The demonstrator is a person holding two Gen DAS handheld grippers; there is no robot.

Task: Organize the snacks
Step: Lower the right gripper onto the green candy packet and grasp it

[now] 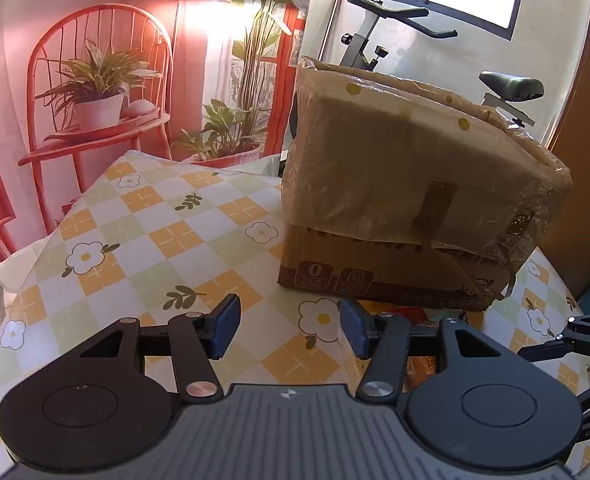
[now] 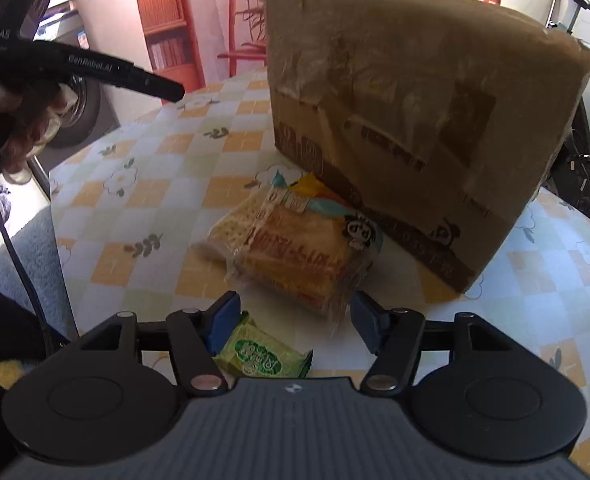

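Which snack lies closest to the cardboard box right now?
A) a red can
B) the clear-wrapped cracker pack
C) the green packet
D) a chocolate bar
B: in the right wrist view the clear-wrapped cracker pack lies right by the foot of the cardboard box, while the green packet sits nearer the camera, by the left finger of the right tongs.

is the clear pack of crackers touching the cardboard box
Touching: in the right wrist view the cracker pack lies with its far edge against the base of the cardboard box, no tablecloth visible between them.
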